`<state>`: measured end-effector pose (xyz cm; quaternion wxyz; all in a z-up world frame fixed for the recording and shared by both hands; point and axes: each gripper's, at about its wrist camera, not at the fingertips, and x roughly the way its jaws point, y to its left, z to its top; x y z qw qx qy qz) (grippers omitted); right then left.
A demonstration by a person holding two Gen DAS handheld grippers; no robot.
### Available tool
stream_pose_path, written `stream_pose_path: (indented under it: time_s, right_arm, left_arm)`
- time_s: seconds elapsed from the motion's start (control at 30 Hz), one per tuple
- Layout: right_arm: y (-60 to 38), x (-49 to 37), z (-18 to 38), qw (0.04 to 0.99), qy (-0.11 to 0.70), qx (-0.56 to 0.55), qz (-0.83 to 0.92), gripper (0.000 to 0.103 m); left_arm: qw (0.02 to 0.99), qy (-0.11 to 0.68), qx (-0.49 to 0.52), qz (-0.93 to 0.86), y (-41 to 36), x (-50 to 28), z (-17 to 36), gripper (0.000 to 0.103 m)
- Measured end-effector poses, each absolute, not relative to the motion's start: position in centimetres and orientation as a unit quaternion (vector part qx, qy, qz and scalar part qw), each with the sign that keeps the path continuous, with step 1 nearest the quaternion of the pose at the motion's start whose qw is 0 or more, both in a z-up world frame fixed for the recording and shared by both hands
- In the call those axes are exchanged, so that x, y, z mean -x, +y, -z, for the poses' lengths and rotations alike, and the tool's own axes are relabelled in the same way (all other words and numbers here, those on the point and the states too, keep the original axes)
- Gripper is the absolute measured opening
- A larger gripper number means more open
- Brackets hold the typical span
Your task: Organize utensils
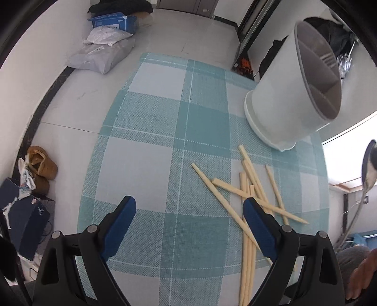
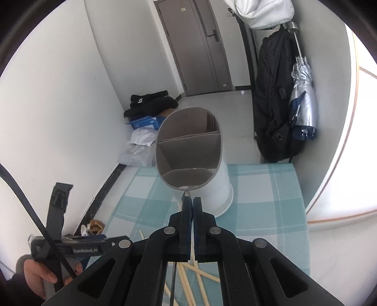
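A white utensil holder (image 1: 289, 94) with grey divided compartments stands on the teal checked cloth (image 1: 153, 141); it also shows in the right wrist view (image 2: 202, 186). Several cream chopsticks (image 1: 249, 195) lie scattered in front of it. My left gripper (image 1: 188, 209) is open and empty, low over the cloth, its right finger over the chopsticks. My right gripper (image 2: 191, 200) is shut on a metal spoon, whose tip (image 2: 186, 193) pokes out at the holder's near rim. The spoon's bowl (image 1: 368, 164) shows at the right edge of the left wrist view.
Bags and a blue box (image 1: 113, 21) lie on the floor by the far wall. Brown shoes (image 1: 40, 169) and a dark box (image 1: 21, 211) sit left of the cloth. A black backpack (image 2: 275, 101) and a silver umbrella (image 2: 304, 94) hang at right.
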<state>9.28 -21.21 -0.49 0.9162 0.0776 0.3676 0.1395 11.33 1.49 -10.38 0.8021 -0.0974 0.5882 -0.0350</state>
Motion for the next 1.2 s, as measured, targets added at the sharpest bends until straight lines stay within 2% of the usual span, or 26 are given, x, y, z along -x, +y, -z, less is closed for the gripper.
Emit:
stream_pose_path:
  time_s: [0.23,0.7,0.97,1.03,1.07,1.13,1.2]
  right_arm:
    - [-24.1,-9.2,1.0,0.915,0.361,-0.096,-0.152,0.001]
    - [-26.3,-8.5,0.7,0.914,0.337,-0.135,-0.18,0.001]
    - [-26.5,-8.4,0.5,0.915,0.33,-0.142,-0.183,0.001]
    - [-26.6,-8.2,0.3,0.917,0.324,-0.141,-0.183,0.001]
    - [-26.6,-8.1,0.2,0.918,0.322,-0.14,-0.183,0.001]
    - [-26.6,-7.9,0.2,0.919,0.32,-0.138,-0.182,0.001]
    - [-26.6,-7.9,0.2,0.92,0.321,-0.137,-0.18,0.001]
  left_arm:
    - [0.776,0.628,0.058,-0.002,-0.1,-10.9,12.3,0.089]
    - [0.768,0.625,0.136,-0.021,1.9,-11.4,11.2,0.088]
    - [0.781,0.623,0.019,-0.044,-1.0,-11.3,11.5,0.087]
    - [0.776,0.628,0.04,-0.038,-0.5,-11.3,11.5,0.082]
    - [0.778,0.626,0.039,-0.044,-0.4,-11.3,11.4,0.074]
    - [0.781,0.621,0.043,-0.045,-0.1,-11.6,11.2,0.057]
    - [0.786,0.614,0.048,-0.052,0.5,-12.2,11.0,0.03]
